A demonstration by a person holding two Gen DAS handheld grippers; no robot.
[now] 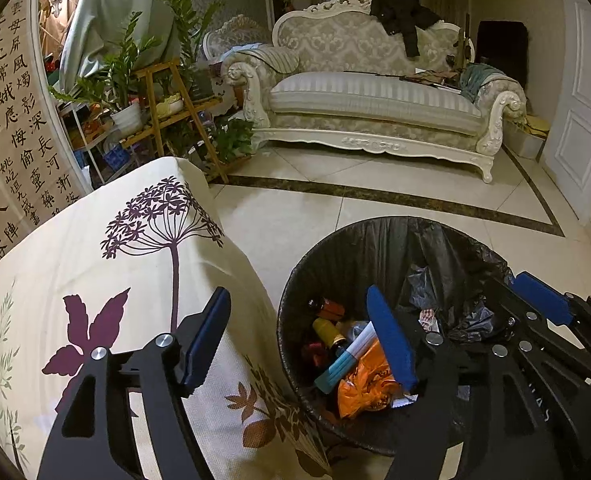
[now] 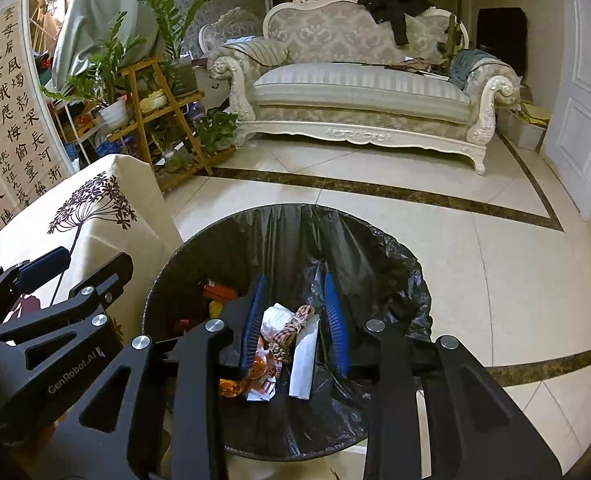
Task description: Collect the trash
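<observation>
A round trash bin (image 1: 335, 248) lined with a black bag stands on the tiled floor; it also shows in the right wrist view (image 2: 279, 224). Inside lie an orange wrapper (image 1: 365, 386), a blue-capped tube (image 1: 345, 358), bottles and other trash. My left gripper (image 1: 301, 338) is open and empty, its left finger over the tablecloth, its right finger over the bin. My right gripper (image 2: 295, 316) hangs over the bin with its jaws apart. Between its fingers lie a crumpled white paper (image 2: 277, 318) and a white packet (image 2: 305, 356); whether they touch the pads I cannot tell. It also shows in the left view (image 1: 539, 308).
A table with a cream floral tablecloth (image 1: 95, 280) stands left of the bin. An ornate white sofa (image 1: 375, 96) is across the floor, a plant rack (image 1: 167, 108) at the back left, a white door (image 1: 583, 112) at the right.
</observation>
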